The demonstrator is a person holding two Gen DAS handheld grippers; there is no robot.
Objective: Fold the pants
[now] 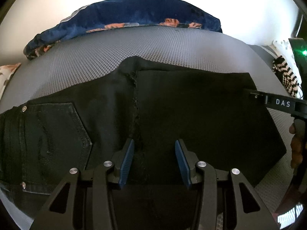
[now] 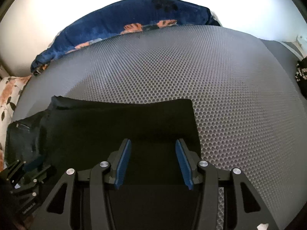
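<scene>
Below, one pair of black pants [image 1: 172, 105] lies under two released grippers, left gripper [image 1: 154, 143] and right gripper [image 2: 153, 142].

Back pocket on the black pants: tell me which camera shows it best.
The left wrist view. There the back pocket shows whole, with stitching and rivets, left of the open left gripper. The right wrist view shows only a dim, squeezed sliver of it at the left edge.

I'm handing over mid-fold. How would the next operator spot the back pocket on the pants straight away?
Start at the grey dimpled mat; the black pants lie folded across it. From the left wrist view, go to their left end: the back pocket is a five-sided stitched patch with silver rivets, the only outlined, slightly greyer panel on plain black cloth.
</scene>
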